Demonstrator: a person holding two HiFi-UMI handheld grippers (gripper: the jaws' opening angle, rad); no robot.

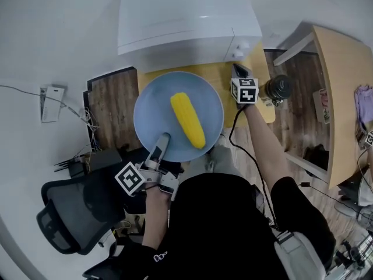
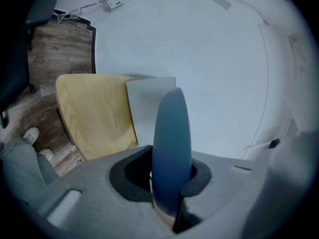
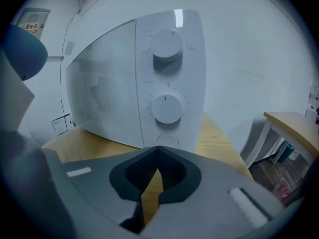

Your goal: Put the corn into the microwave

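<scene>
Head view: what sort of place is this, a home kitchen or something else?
Probably an office or lab room rather than a kitchen. The white microwave stands on a small wooden table, a black mesh office chair is beside the person, and loose cables lie nearby.

The grey two-jaw left gripper [image 1: 162, 140], carried low before the torso on a bent arm, has its jaws clamped on the near rim of the round blue plate [image 1: 152, 105], while the right gripper [image 1: 238, 70], reached forward on an outstretched bare forearm [image 1: 266, 139], has its jaws pressed together on nothing.
</scene>
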